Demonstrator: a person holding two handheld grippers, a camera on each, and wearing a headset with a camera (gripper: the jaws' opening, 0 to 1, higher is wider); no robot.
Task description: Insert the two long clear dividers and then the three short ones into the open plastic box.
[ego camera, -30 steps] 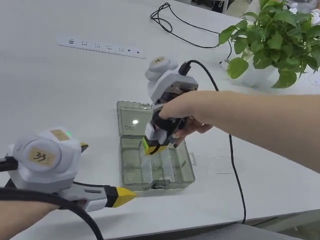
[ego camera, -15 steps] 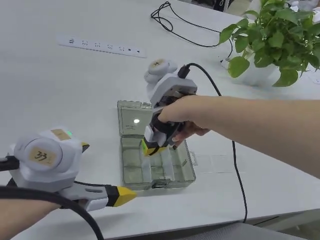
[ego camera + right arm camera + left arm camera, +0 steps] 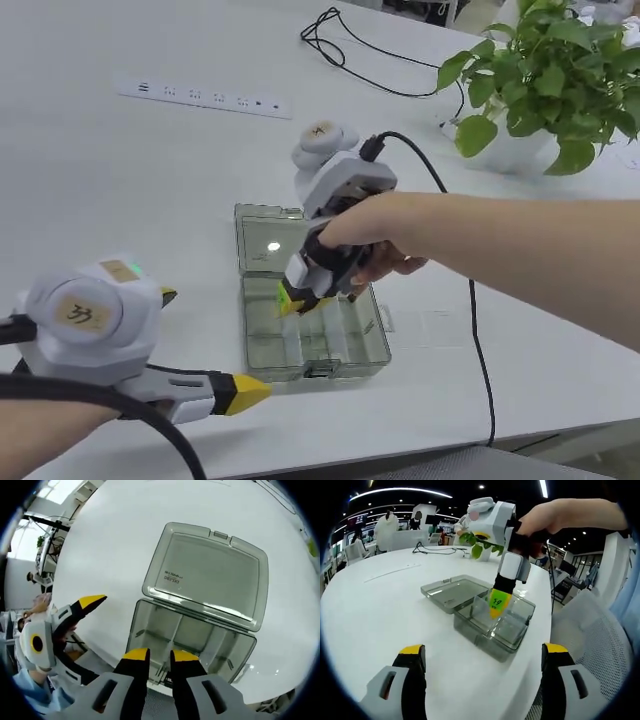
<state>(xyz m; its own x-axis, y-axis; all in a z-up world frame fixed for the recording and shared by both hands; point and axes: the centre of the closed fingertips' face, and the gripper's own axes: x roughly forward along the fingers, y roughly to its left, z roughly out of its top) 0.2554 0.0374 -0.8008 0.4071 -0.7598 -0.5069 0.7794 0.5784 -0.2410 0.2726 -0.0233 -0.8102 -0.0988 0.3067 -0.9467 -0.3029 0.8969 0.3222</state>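
1. The open plastic box (image 3: 312, 371) sits on the white surface (image 3: 120, 190) with its lid (image 3: 262, 245) laid flat behind it; thin clear walls (image 3: 173, 636) seem to stand across its base already, though how many I cannot tell.
2. The right hand-held gripper (image 3: 290, 300) points down into the rear left part of the box, jaws together bar a slit; whether a clear divider is pinched in that slit cannot be made out.
3. Likely risks: a divider lowered off its slots would wedge aslant or bow; pressing down hard on one corner could tip or slide the light box, since nothing pins it; a clear piece is hard to see, so a slip from the jaws may go unnoticed.
4. The left hand-held gripper (image 3: 243, 391) hangs near the box's front left, jaws wide apart and empty; it is not bracing the box, so any skid goes unchecked.
5. A faint clear rectangle (image 3: 440, 326), perhaps a loose divider, lies on the surface just right of the box; the black cable (image 3: 472, 330) of the right hand-held gripper runs close by it and could drag or cover it.
6. The person's forearm (image 3: 500, 240) reaches across from the right, above that side of the box.
7. Well apart at the back: a power strip (image 3: 200, 95) and a potted plant (image 3: 545, 70); neither obstructs.
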